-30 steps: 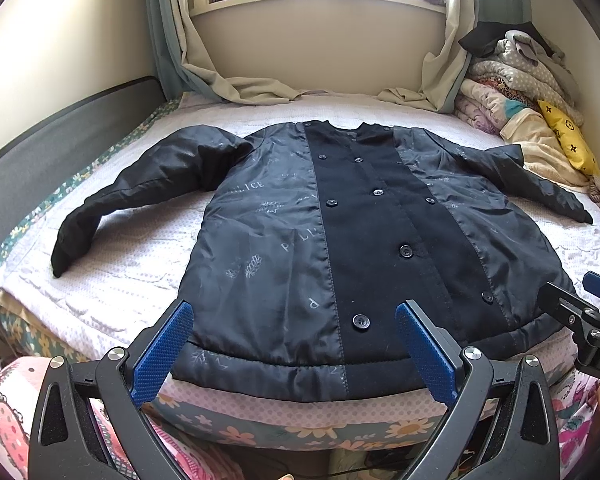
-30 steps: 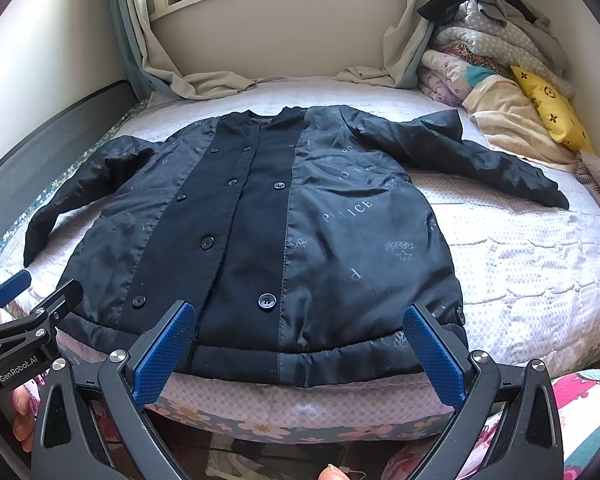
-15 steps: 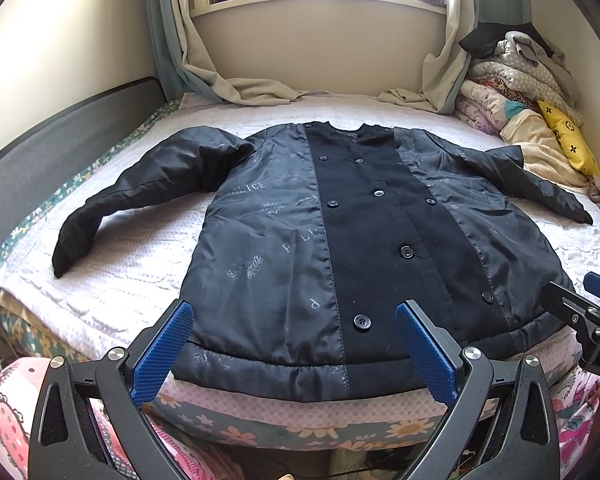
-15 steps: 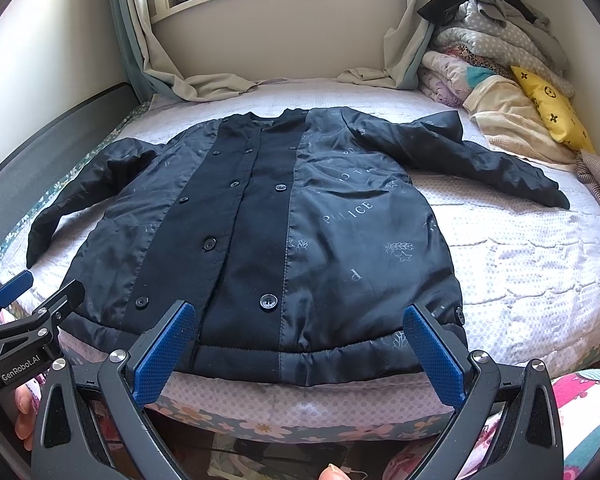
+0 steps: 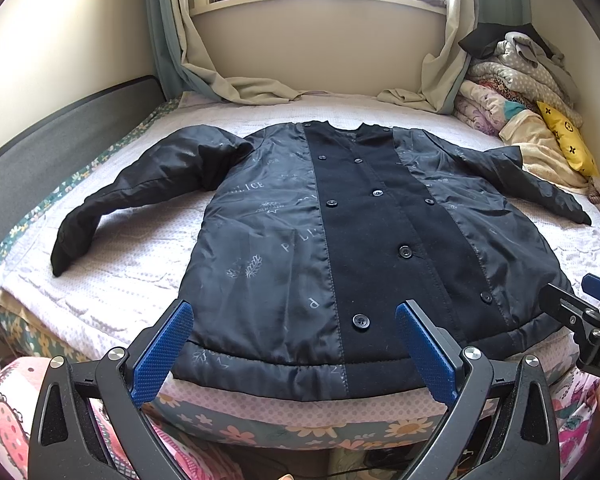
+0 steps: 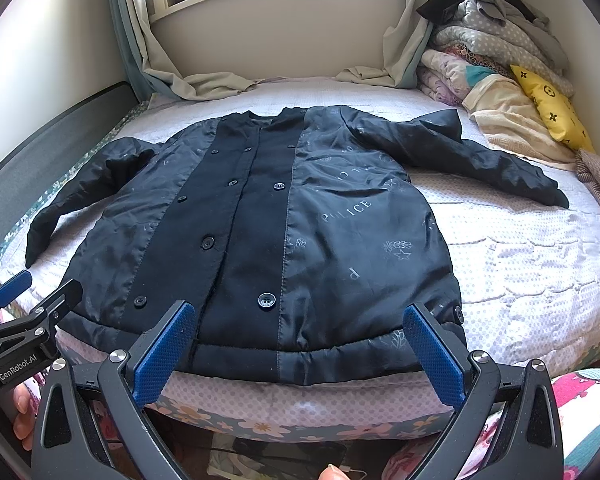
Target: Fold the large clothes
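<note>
A black buttoned jacket [image 5: 340,232] lies flat, front up, on the bed, hem toward me and both sleeves spread out; it also shows in the right wrist view [image 6: 284,232]. My left gripper [image 5: 296,344] is open and empty, hovering just before the hem's left half. My right gripper [image 6: 300,348] is open and empty, just before the hem's right half. Each gripper shows at the edge of the other's view: the right one [image 5: 580,304] and the left one [image 6: 32,296].
The bed [image 5: 132,264] has a white textured cover and a floral side. A dark headboard [image 5: 60,140] runs along the left. A pile of folded bedding and a yellow pillow [image 5: 564,140] sits at the back right. Curtains [image 5: 236,88] drape onto the far edge.
Both grippers have eased very slightly closer to the jacket's hem. The jacket has not moved.
</note>
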`<state>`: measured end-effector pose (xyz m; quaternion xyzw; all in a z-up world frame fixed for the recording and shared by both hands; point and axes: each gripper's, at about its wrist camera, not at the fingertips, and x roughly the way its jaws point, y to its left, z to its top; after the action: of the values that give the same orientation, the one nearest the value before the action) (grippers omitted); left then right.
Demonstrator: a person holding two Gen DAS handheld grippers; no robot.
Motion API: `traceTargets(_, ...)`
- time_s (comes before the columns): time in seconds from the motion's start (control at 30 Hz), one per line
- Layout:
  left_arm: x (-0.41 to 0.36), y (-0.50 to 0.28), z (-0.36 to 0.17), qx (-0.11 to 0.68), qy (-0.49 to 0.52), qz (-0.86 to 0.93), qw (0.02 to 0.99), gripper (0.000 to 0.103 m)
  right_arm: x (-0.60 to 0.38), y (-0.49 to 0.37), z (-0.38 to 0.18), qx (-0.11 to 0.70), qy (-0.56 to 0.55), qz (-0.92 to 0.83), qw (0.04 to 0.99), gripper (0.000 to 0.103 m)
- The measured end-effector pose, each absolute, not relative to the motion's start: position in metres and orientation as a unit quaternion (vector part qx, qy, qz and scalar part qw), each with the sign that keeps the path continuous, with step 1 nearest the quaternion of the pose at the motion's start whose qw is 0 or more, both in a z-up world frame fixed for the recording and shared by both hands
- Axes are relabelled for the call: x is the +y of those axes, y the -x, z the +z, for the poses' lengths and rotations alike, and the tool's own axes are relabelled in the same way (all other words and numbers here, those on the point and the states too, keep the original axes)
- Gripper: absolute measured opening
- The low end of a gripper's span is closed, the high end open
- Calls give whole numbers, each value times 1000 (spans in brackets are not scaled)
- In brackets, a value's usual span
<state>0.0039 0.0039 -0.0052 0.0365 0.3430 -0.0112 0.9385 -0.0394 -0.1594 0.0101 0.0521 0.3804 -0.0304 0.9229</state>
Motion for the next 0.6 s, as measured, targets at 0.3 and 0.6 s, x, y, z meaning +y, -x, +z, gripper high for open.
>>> traceTargets(0.3, 12, -7, 9, 344, -26, -1, 938, 102, -161, 36, 13, 399, -59, -19, 915, 103)
traceTargets(0.6, 49, -42, 65, 317, -4, 22, 948, 102, -183, 6, 68, 418, -80, 9, 905, 103)
